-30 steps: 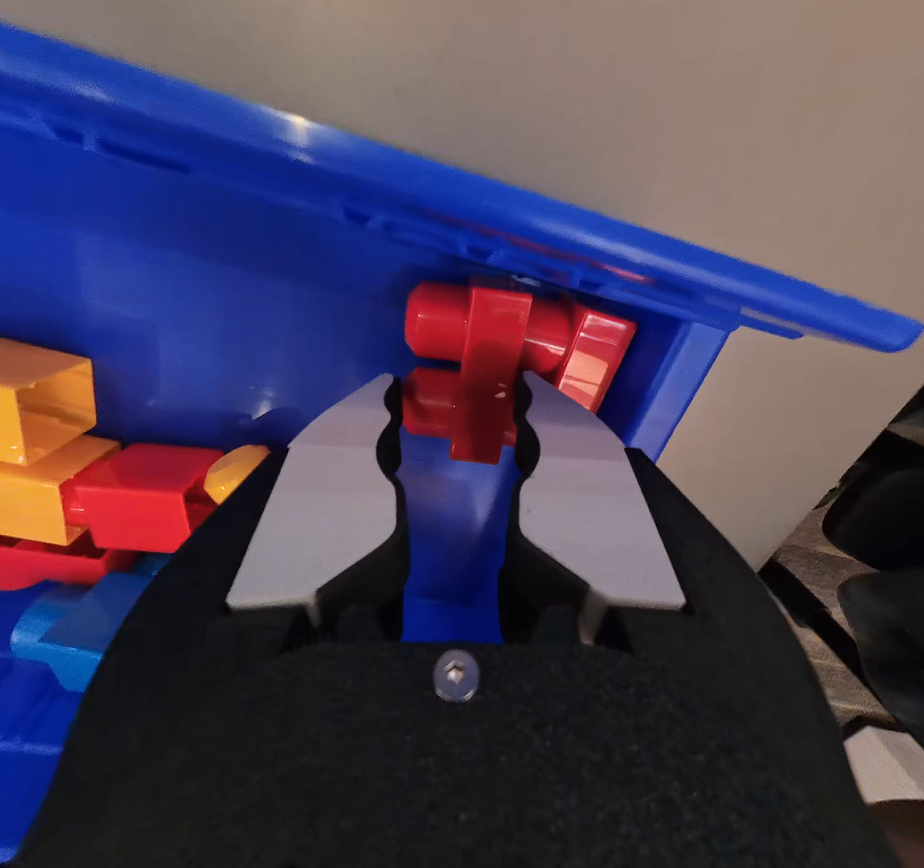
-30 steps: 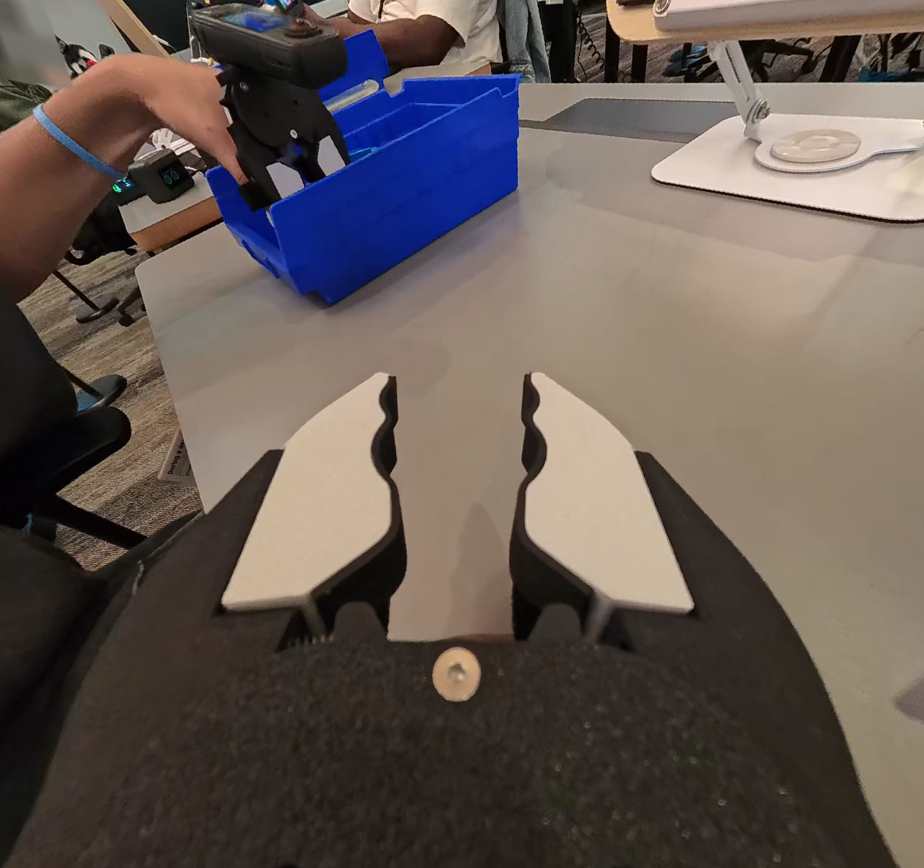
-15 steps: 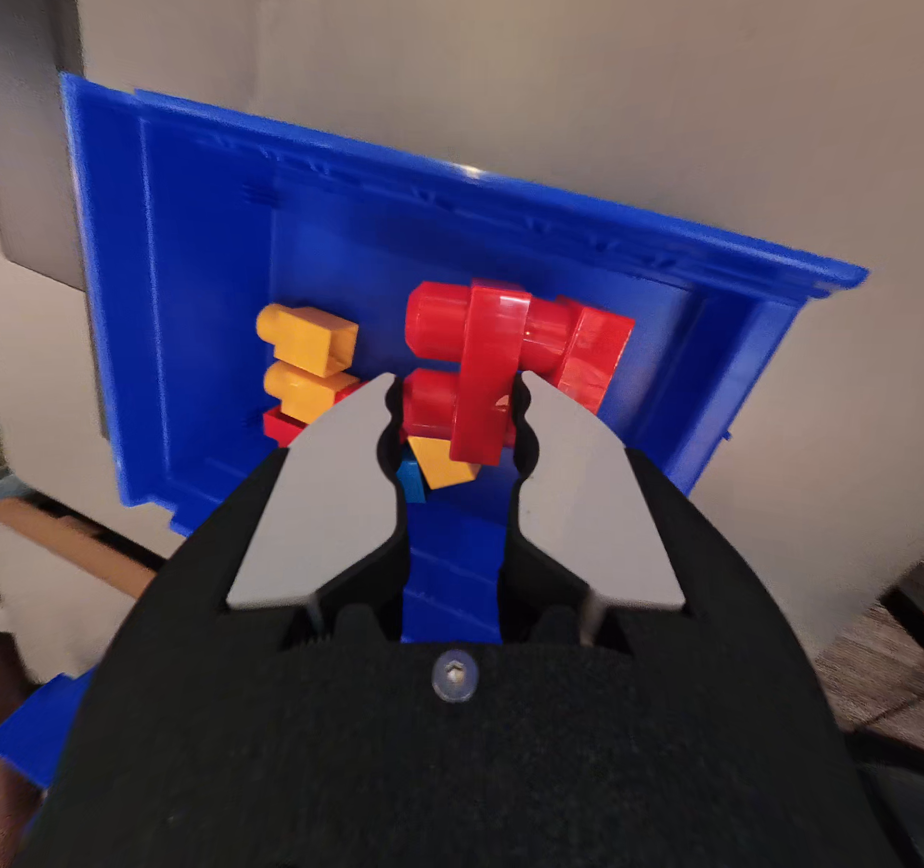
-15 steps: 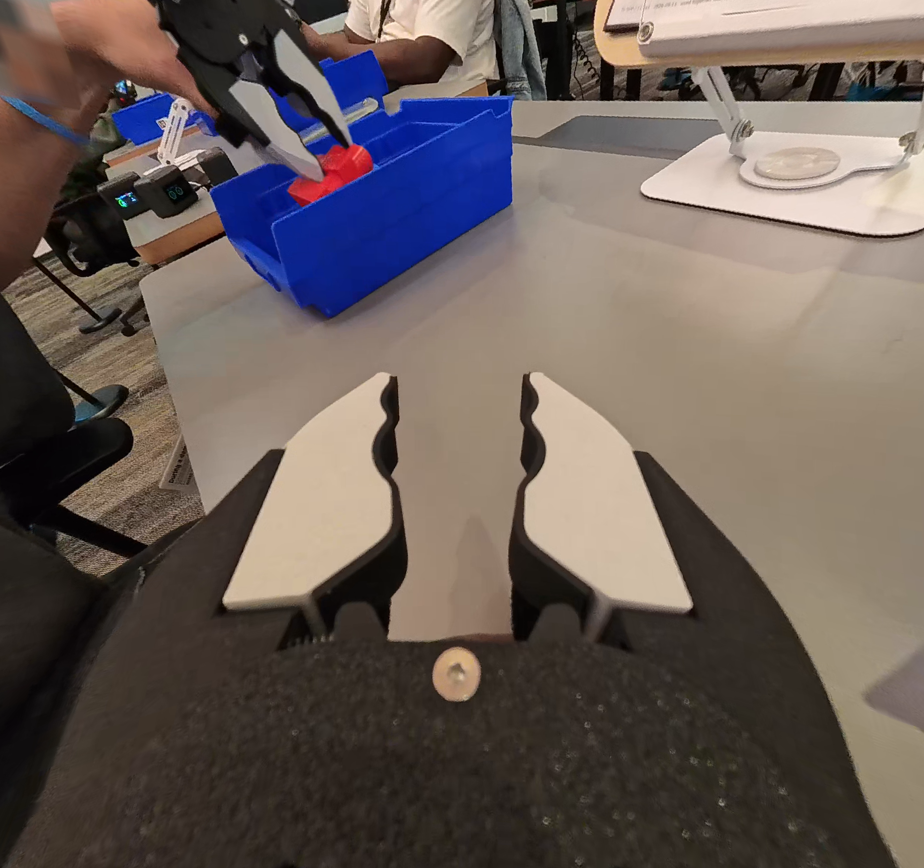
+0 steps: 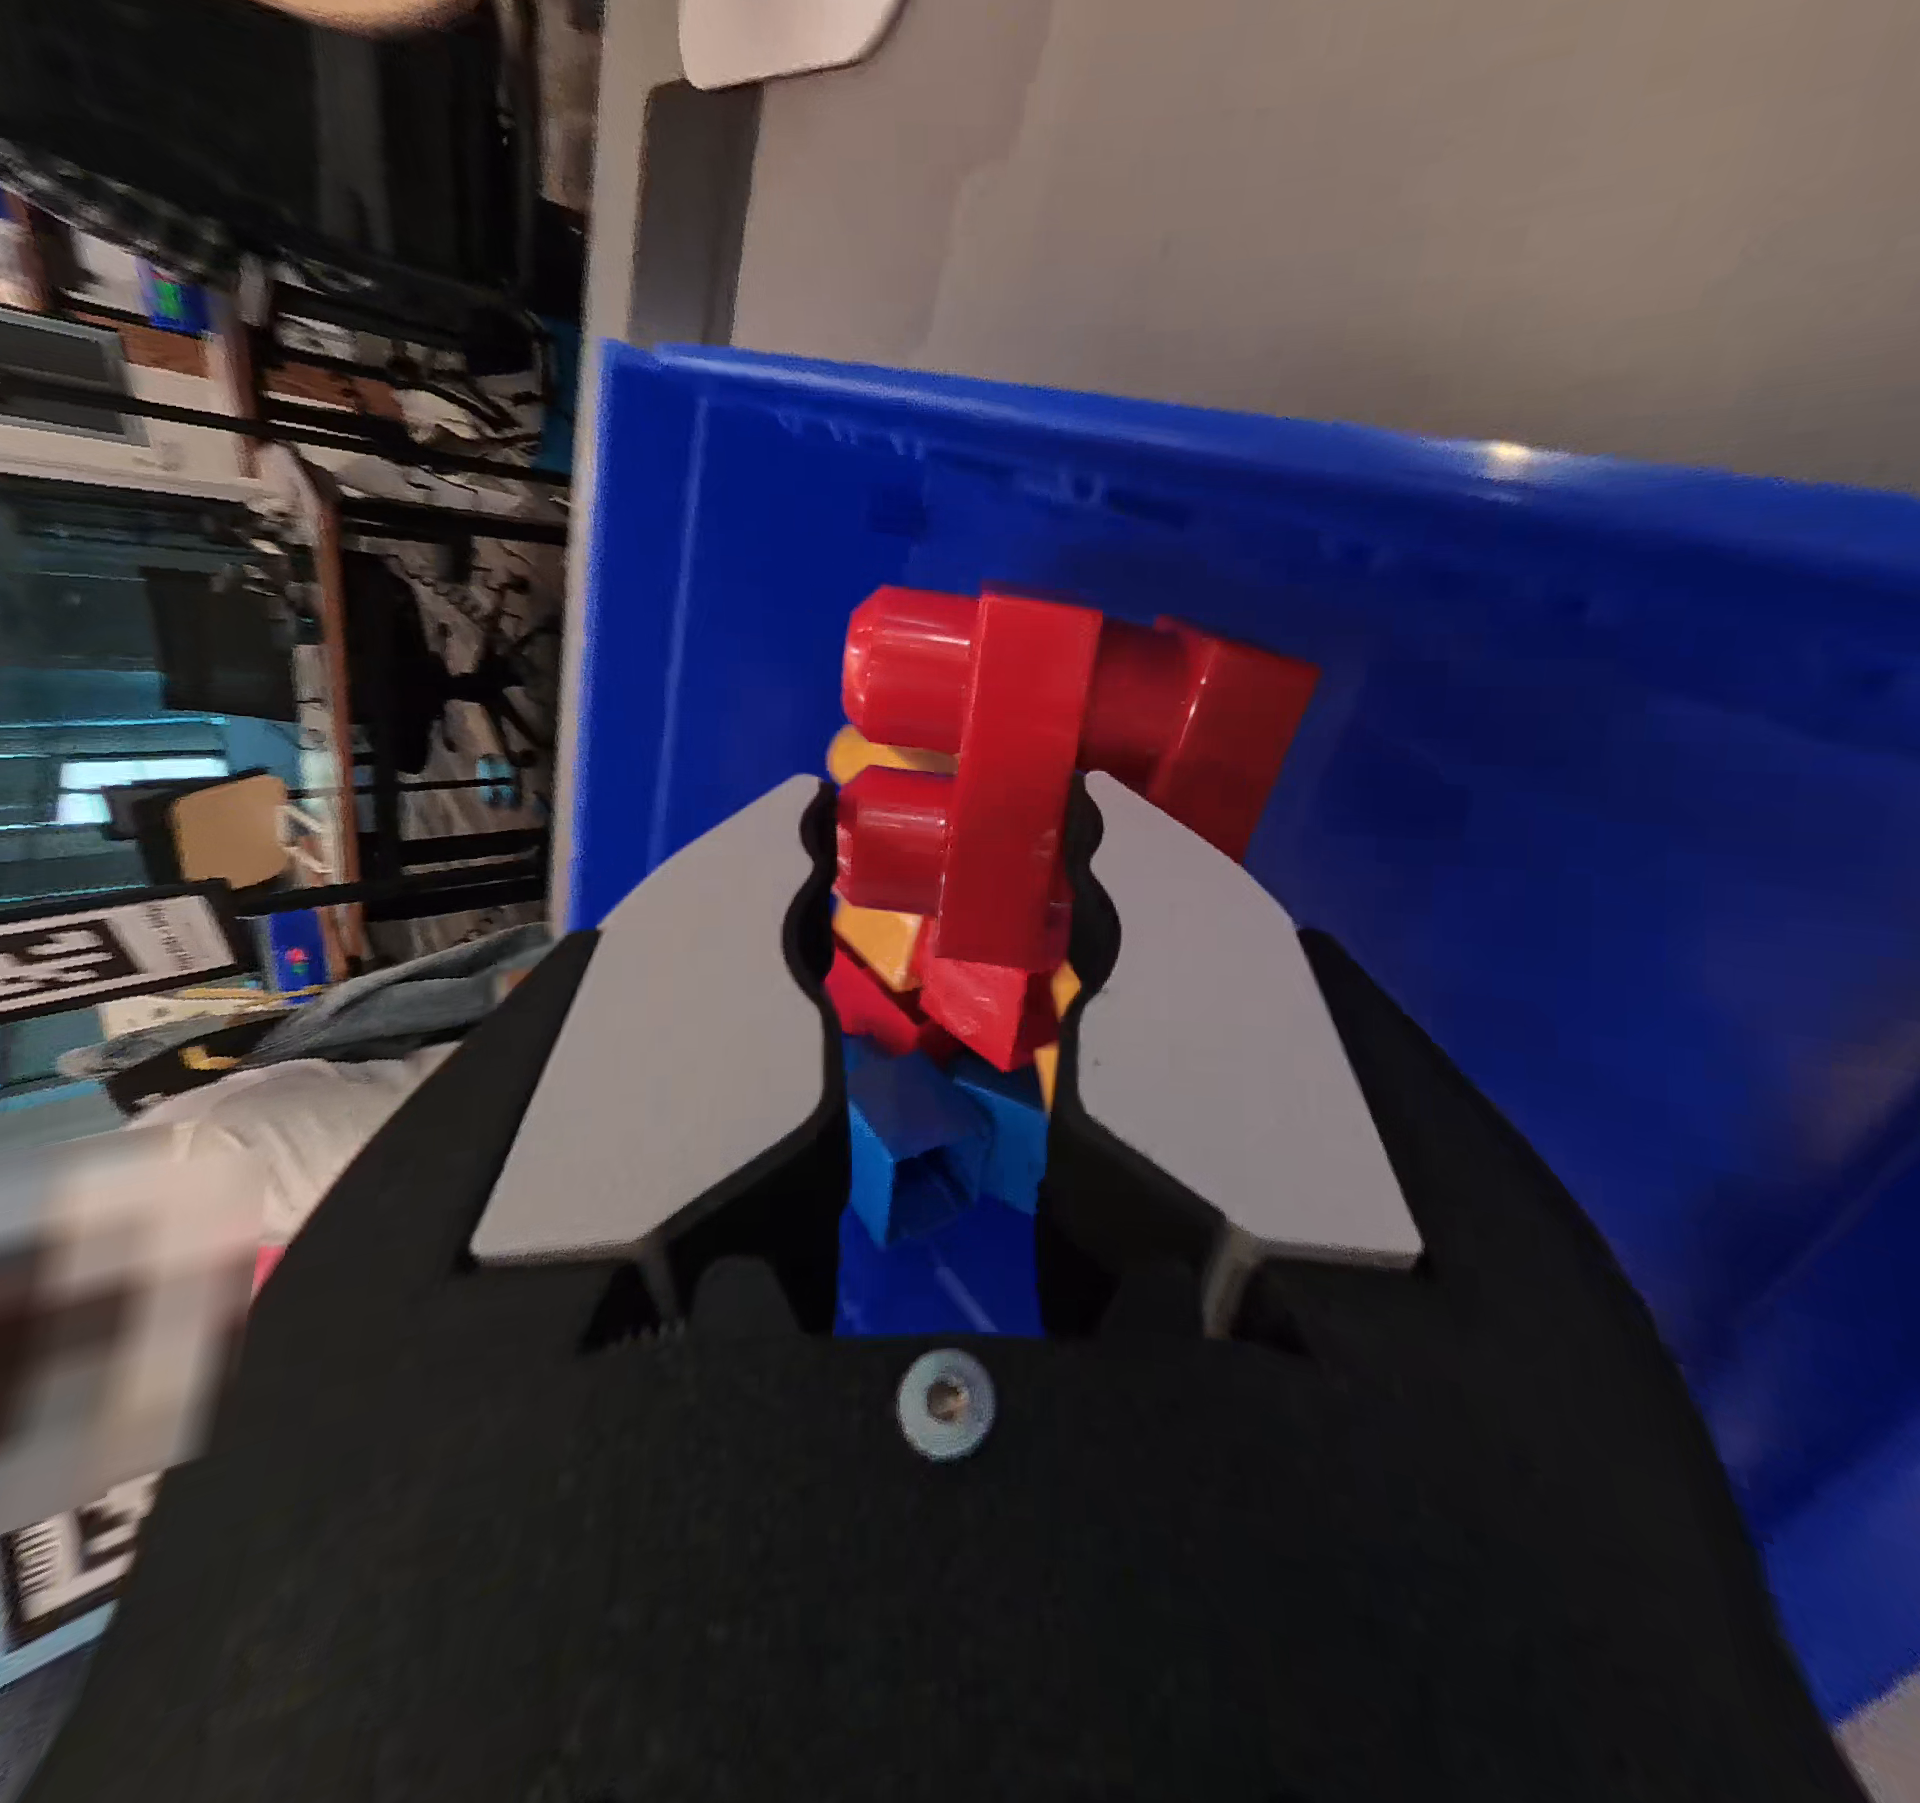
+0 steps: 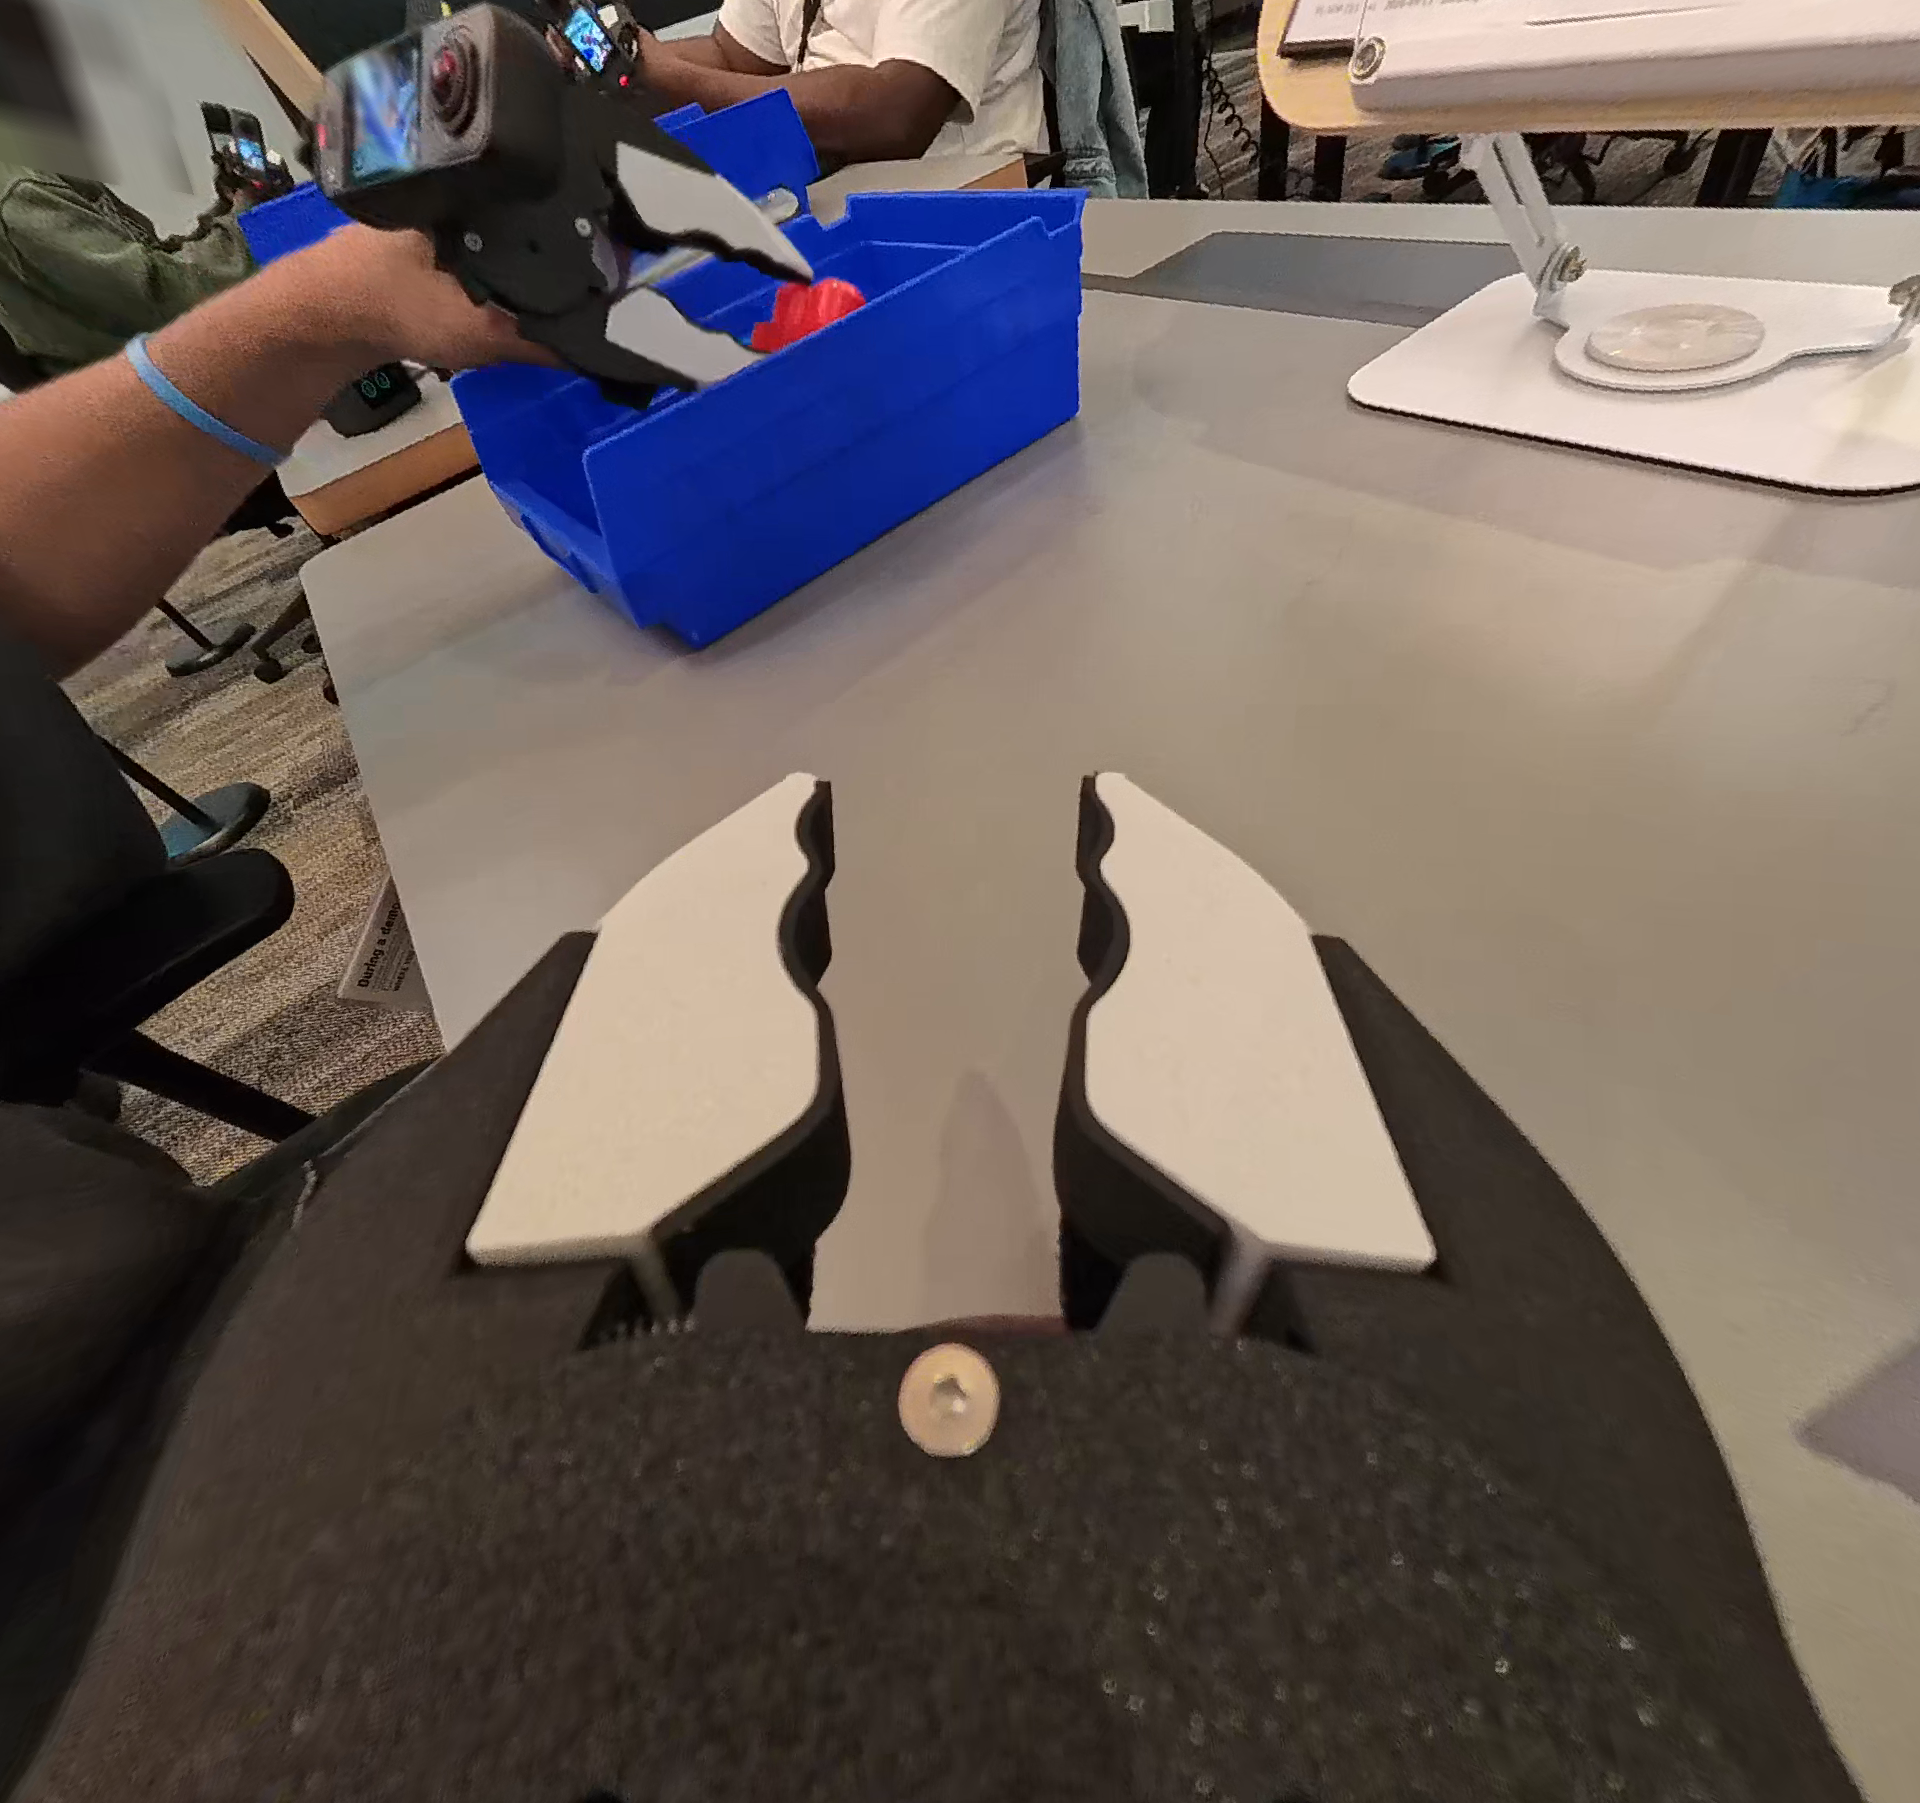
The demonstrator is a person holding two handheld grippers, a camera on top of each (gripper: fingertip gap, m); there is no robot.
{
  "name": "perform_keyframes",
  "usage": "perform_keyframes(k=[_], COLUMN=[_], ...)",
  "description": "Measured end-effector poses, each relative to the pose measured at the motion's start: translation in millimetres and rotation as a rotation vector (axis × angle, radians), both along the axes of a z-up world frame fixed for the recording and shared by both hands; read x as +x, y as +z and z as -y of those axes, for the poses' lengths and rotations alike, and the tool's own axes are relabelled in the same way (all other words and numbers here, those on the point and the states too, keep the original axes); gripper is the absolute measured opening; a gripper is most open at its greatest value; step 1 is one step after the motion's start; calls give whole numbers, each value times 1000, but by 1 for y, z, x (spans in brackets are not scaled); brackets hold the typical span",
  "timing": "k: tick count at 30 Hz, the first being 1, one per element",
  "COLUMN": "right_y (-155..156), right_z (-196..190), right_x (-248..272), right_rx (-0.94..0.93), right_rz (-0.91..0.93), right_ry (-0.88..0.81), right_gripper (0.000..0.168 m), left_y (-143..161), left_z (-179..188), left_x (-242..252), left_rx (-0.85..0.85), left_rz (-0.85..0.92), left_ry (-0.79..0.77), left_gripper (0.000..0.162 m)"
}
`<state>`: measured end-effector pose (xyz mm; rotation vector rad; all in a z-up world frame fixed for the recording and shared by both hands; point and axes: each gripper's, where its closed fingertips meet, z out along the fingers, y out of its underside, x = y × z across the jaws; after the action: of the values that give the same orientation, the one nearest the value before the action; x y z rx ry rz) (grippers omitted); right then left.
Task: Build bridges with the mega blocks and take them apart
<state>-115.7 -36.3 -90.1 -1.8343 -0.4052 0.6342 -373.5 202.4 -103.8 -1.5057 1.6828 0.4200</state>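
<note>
The left gripper (image 5: pixel 951 880) is held above the blue bin (image 5: pixel 1558 818), rolled onto its side and tilted down over the inside of the bin. Its two fingers are closed on a red block (image 5: pixel 1023 777), which is gripped by its flat body, with the round studs sticking out to one side. A second red block (image 5: pixel 1221 725) is joined to it behind. In the right wrist view this gripper (image 6: pixel 769 309) is carried by a hand (image 6: pixel 416 299) from the left, the forearm stretched over the table edge, and the red block (image 6: pixel 810 311) is seen just above the bin rim (image 6: pixel 935 226). Loose blocks (image 5: pixel 925 1161) in blue, orange and red lie in the bin below. The right gripper (image 6: pixel 954 849) is held low over the grey table (image 6: pixel 1351 714), well apart from the bin; its fingers stand partly open and nothing is held between them.
</note>
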Motion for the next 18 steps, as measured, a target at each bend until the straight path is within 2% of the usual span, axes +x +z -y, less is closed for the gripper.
perform_keyframes(k=[8, 13, 15, 18], right_y=[-2, -3, -3, -3], right_z=[0, 0, 0, 1], right_x=[-3, -4, -4, -3], right_rx=[-7, -13, -15, -15], right_rz=[7, 5, 7, 6], right_ry=[9, 17, 18, 17], right_gripper=[45, 45, 45, 45], left_y=[-35, -44, -37, 0], left_z=[23, 38, 35, 35], left_x=[-6, -8, -15, -18], left_rx=[-278, -447, -447, -459], left_rz=[54, 68, 63, 206], left_ry=[32, 56, 82, 92], left_gripper=[42, 46, 53, 51])
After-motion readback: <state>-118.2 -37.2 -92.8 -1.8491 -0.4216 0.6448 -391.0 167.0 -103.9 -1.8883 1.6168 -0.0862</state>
